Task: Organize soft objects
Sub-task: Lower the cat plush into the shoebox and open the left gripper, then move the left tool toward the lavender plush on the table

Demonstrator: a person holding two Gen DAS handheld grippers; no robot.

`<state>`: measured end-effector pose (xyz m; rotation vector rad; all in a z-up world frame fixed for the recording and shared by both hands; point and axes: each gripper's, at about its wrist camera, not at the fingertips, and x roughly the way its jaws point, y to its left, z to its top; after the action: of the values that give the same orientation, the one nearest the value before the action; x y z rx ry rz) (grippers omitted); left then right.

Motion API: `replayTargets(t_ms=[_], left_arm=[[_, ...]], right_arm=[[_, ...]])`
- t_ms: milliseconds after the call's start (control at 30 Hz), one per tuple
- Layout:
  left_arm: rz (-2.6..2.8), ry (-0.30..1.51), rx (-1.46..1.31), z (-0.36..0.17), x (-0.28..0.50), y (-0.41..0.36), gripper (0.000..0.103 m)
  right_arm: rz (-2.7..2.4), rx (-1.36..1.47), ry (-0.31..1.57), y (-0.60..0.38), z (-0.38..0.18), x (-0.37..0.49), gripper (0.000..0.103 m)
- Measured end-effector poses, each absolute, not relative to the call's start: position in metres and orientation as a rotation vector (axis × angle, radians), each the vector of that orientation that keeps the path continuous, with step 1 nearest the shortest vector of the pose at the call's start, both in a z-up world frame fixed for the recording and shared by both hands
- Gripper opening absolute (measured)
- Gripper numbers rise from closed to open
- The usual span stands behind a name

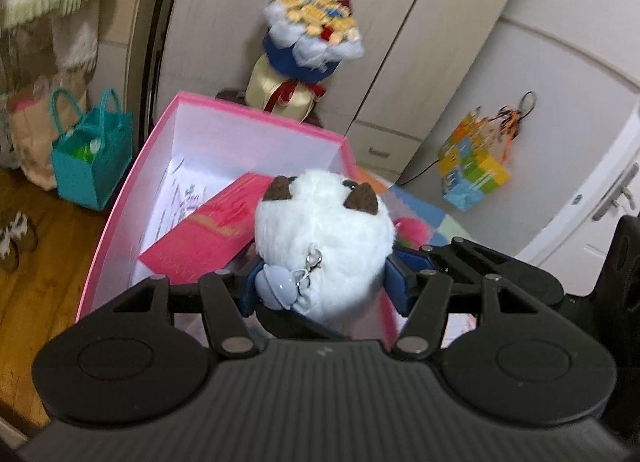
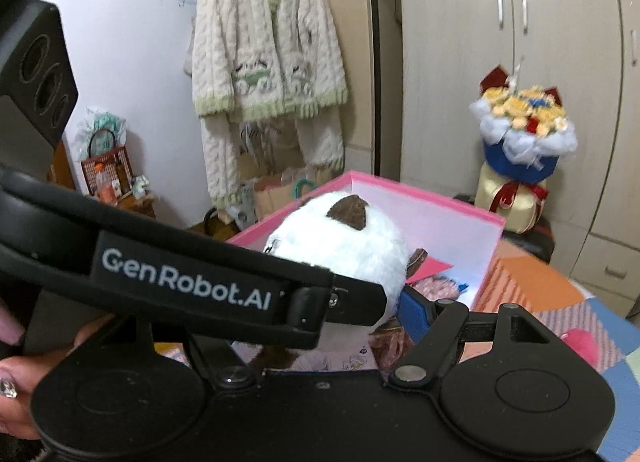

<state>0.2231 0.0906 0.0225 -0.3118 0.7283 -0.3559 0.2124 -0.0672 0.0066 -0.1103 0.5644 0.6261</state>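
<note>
A white fluffy plush [image 1: 324,229] with brown ears and a pale blue bell hangs over the open pink box [image 1: 256,113]. My left gripper [image 1: 326,286] is shut on its lower body, a blue pad on each side. In the right wrist view the plush [image 2: 340,246] sits ahead of my right gripper [image 2: 336,290]. That gripper's right blue pad [image 2: 416,310] presses the plush's side. Its other finger is hidden behind the left gripper's black body [image 2: 180,278], which crosses the view. The pink box [image 2: 424,189] lies just beyond.
A flat red packet [image 1: 208,234] and papers lie inside the box. A bouquet [image 1: 312,33] stands behind it by the wardrobe. A teal bag [image 1: 92,157] sits on the wooden floor at left. A pink fluffy item [image 2: 580,338] rests on the patchwork mat [image 2: 560,294]. A cardigan [image 2: 268,61] hangs on the wall.
</note>
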Motion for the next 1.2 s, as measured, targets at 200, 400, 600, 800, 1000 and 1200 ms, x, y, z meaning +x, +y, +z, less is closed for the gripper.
replayTargets(t_ms=[200, 400, 600, 800, 1000, 1200], left_arm=[[-0.341, 0.796, -0.337, -0.003, 0.245, 0.096, 0.059], [-0.301, 0.824, -0.284, -0.017, 0.252, 0.092, 0.061], [-0.251, 0.752, -0.158, -0.003, 0.232, 0.089, 0.066], [-0.257, 0.659, -0.088, 0.026, 0.196, 0.089, 0.077], [-0.268, 0.593, -0.002, 0.051, 0.16, 0.08, 0.08], [-0.297, 0.545, 0.063, 0.068, 0.125, 0.068, 0.084]], right_arm=[[0.618, -0.115, 0.624, -0.062, -0.009, 0.232, 0.079], [0.587, -0.161, 0.667, -0.059, -0.016, 0.235, 0.079], [0.548, -0.165, 0.676, -0.067, -0.011, 0.221, 0.08], [0.528, -0.168, 0.624, -0.082, 0.01, 0.197, 0.082], [0.52, -0.178, 0.58, -0.1, 0.032, 0.166, 0.084], [0.5, -0.198, 0.536, -0.125, 0.047, 0.134, 0.086]])
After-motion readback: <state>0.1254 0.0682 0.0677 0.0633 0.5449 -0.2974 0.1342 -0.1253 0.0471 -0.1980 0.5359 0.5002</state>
